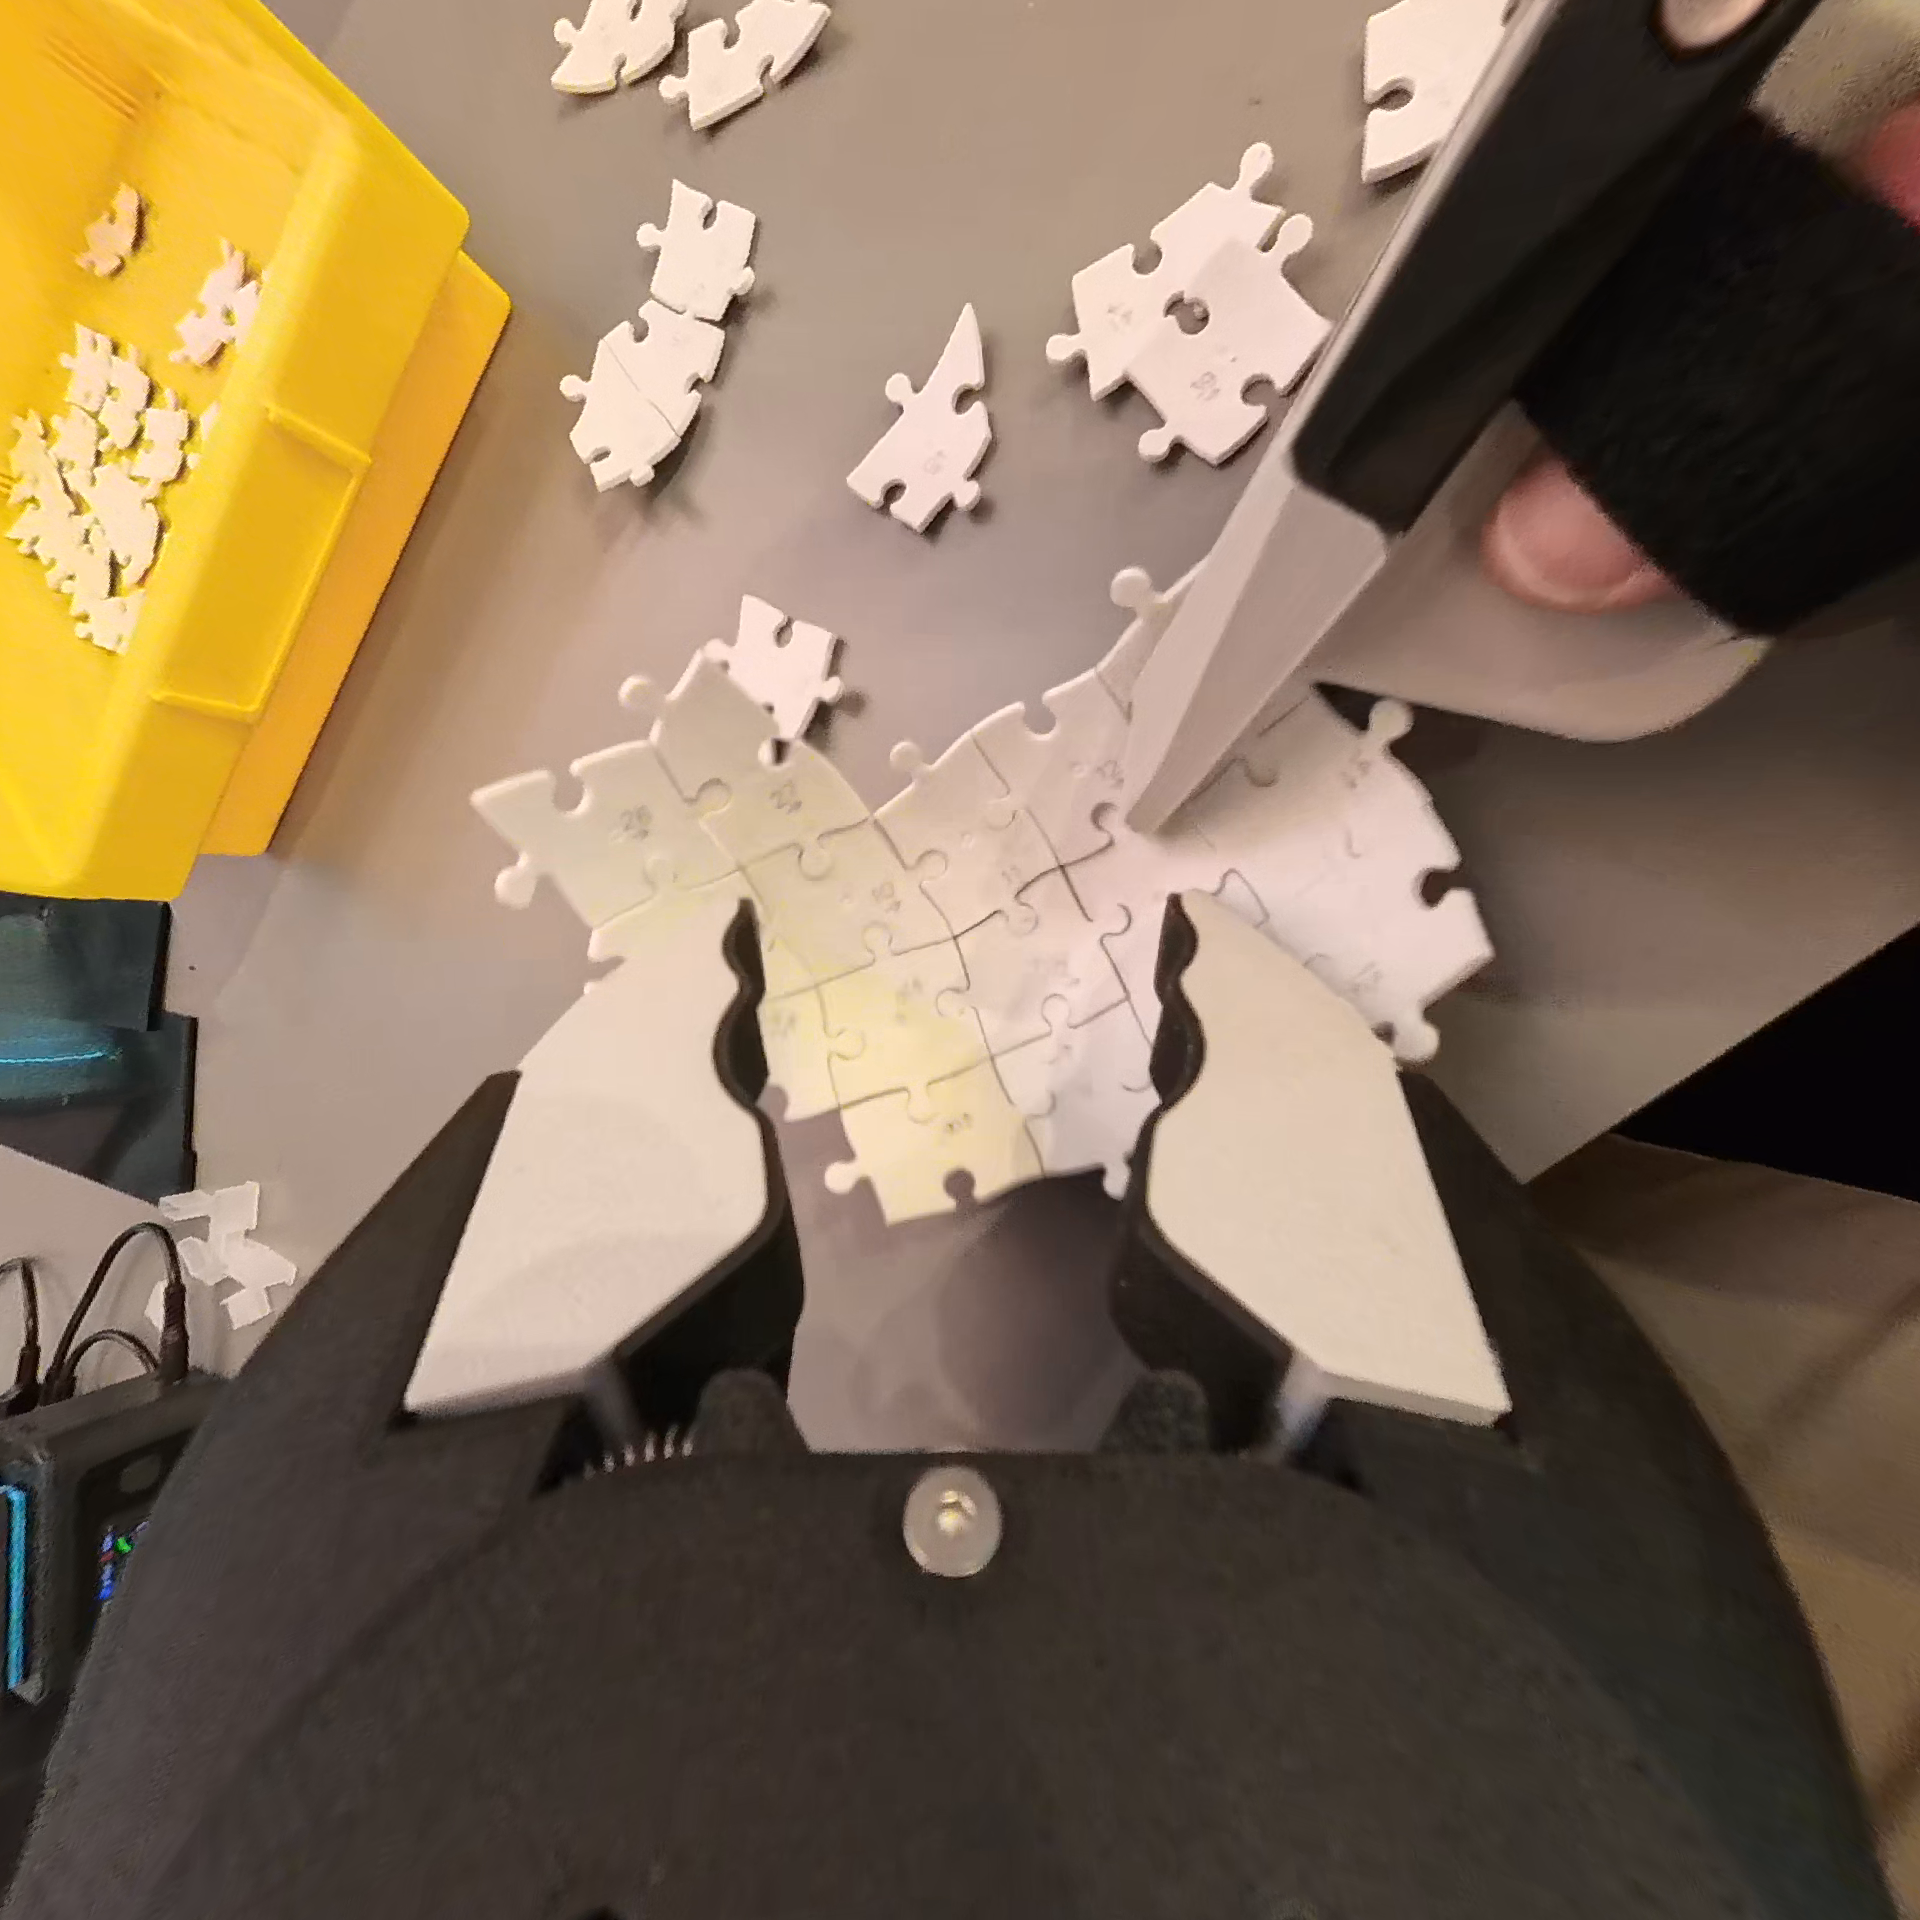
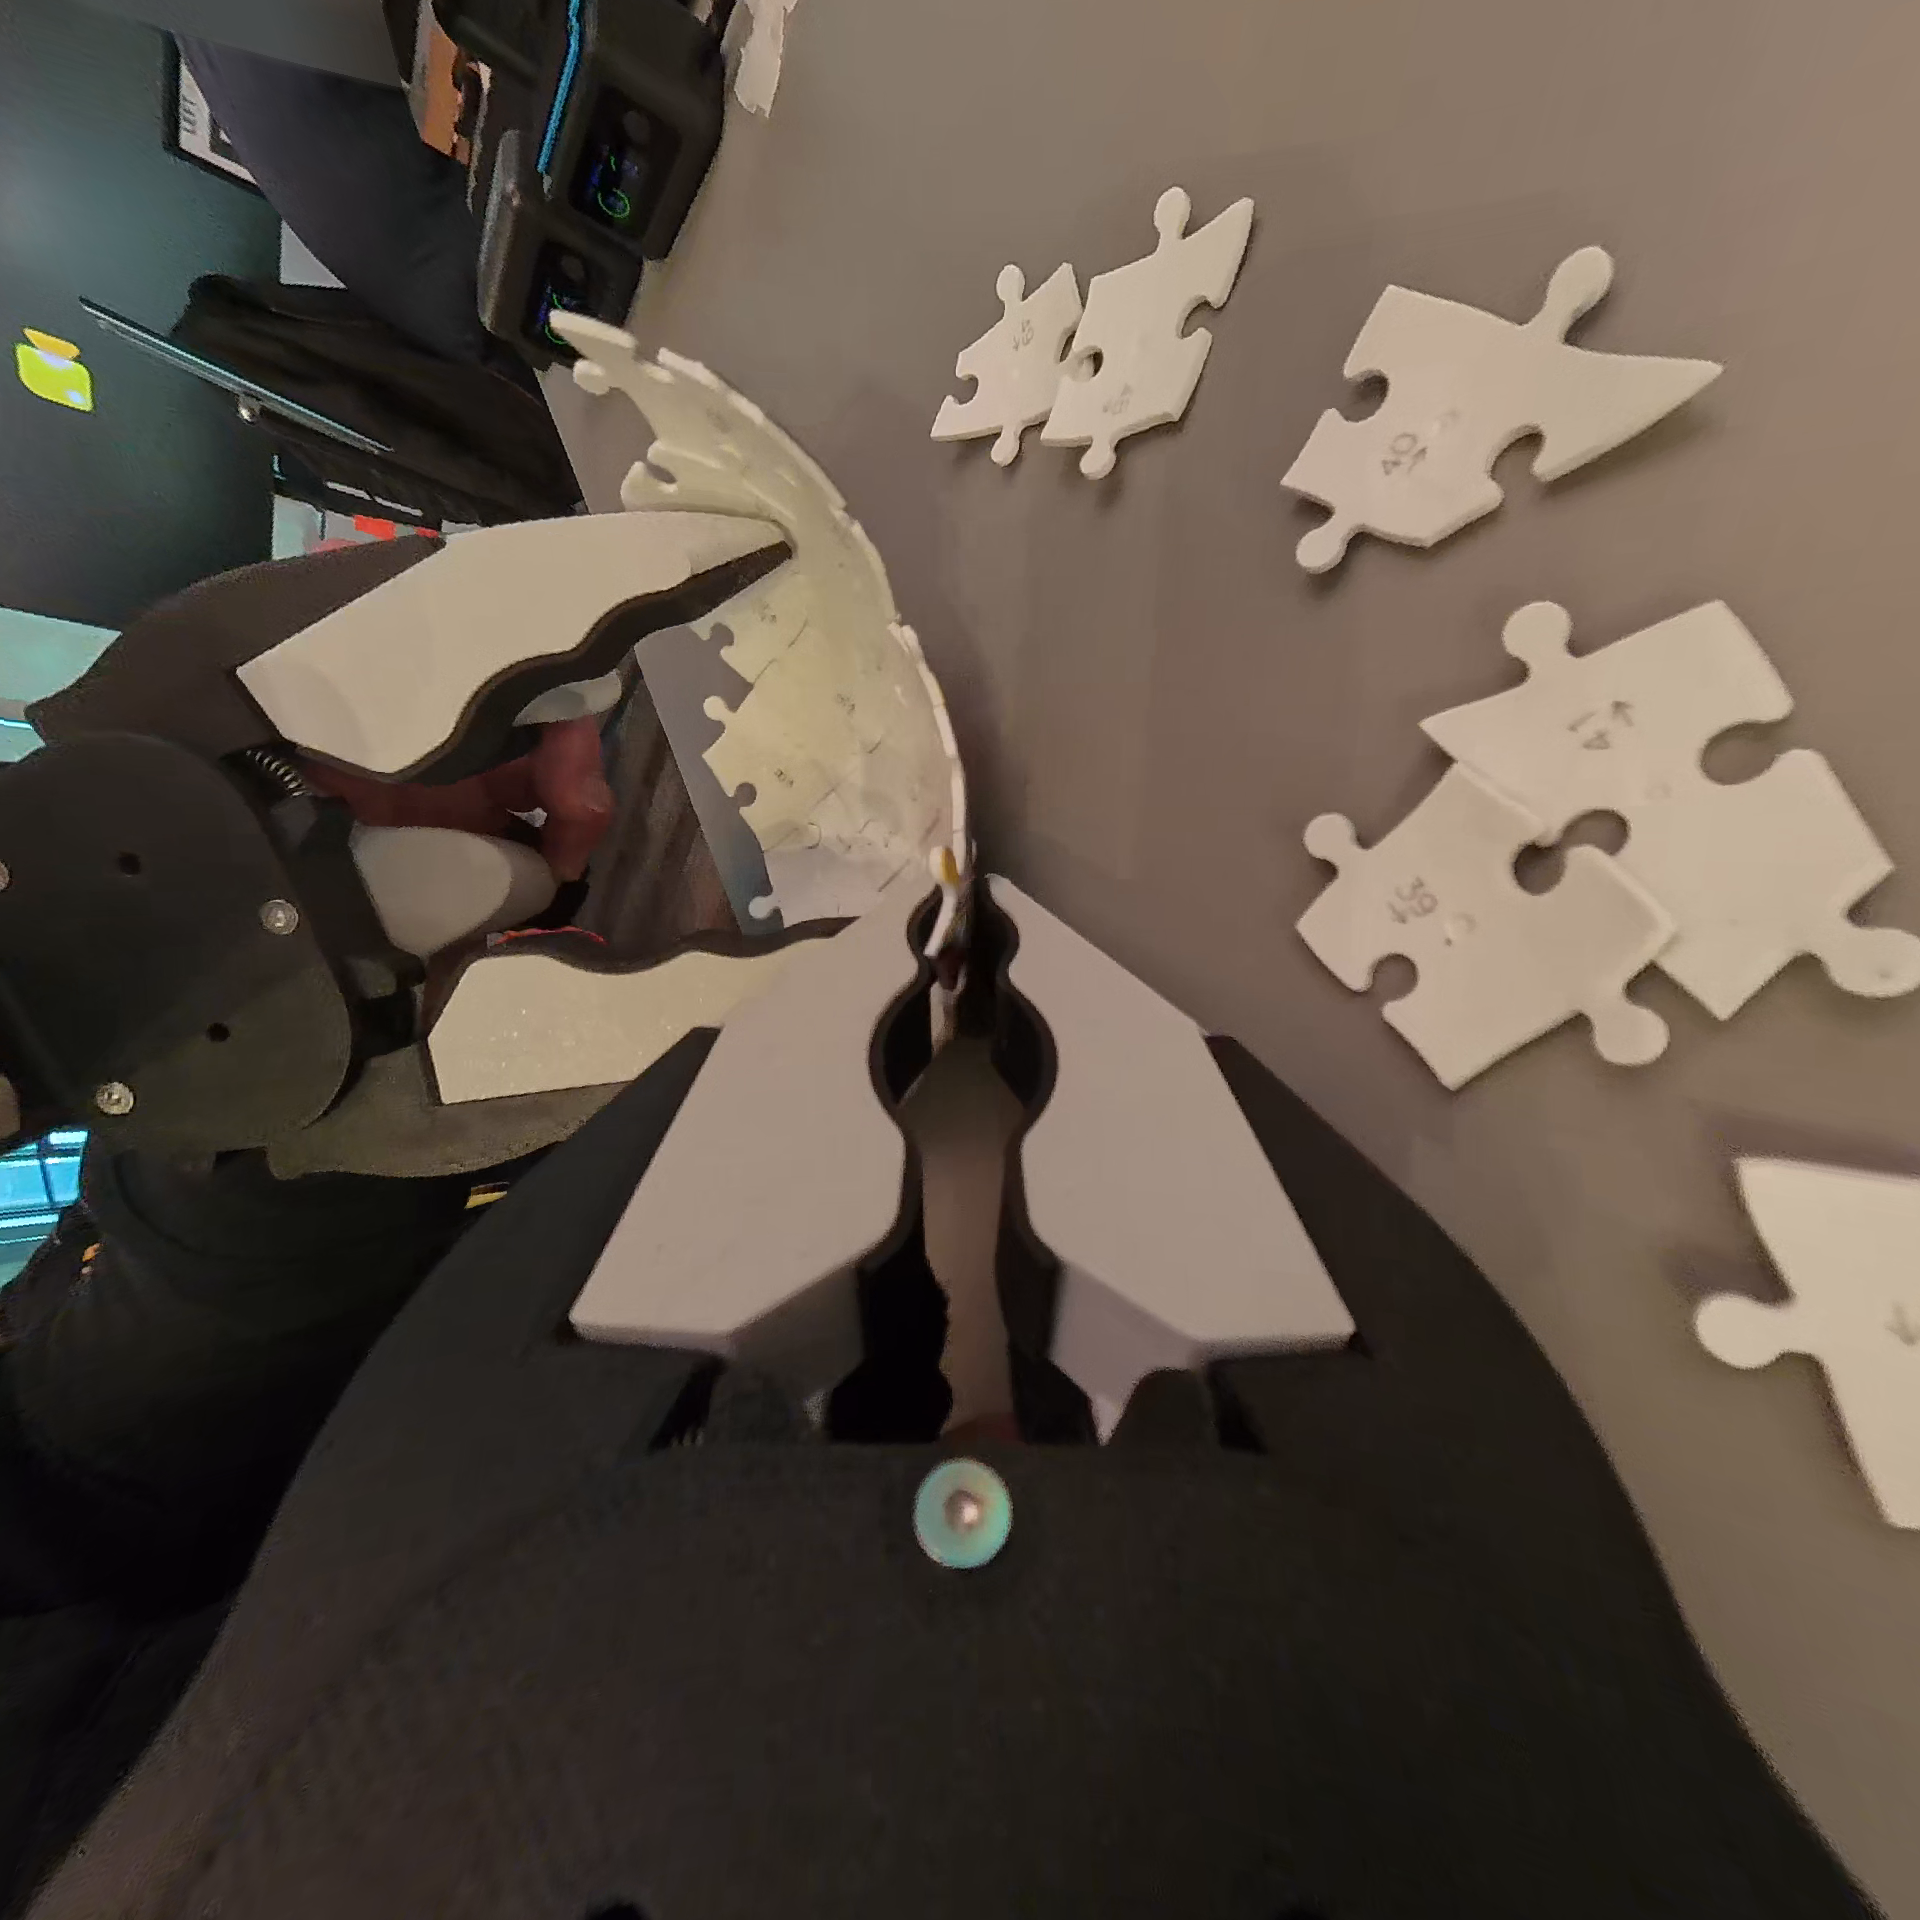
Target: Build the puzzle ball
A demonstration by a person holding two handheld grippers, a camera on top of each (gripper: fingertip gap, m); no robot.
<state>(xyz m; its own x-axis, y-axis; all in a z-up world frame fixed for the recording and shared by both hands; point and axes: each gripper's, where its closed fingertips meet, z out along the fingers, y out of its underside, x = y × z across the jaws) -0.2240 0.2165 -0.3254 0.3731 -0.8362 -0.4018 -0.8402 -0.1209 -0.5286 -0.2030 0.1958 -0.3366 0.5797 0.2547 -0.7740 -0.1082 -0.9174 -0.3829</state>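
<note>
Straddling the curved sheet of joined white puzzle pieces (image 1: 935, 935), the left tool (image 1: 961, 920) has its grey, wavy-edged fingers set wide apart, one at each side of the sheet's near end. That assembled section is a matte, foam-like shell bowing upward off the grey counter (image 1: 1039, 208), with faint printed numbers on the pieces; I leave them unread. The right tool (image 2: 961, 899) is closed on the sheet's rim, pinching its thin edge; in the left wrist view its tip comes in from 2 o'clock onto the sheet. Loose pieces (image 1: 930, 426) with knobs and sockets lie flat toward 12 o'clock, some joined in pairs (image 1: 1195, 332), one with a sharp pointed corner. A glossy yellow plastic bin (image 1: 343, 312) at 10 o'clock holds many small pieces. Small dark electronic devices (image 2: 603, 156) sit at the counter's edge.
</note>
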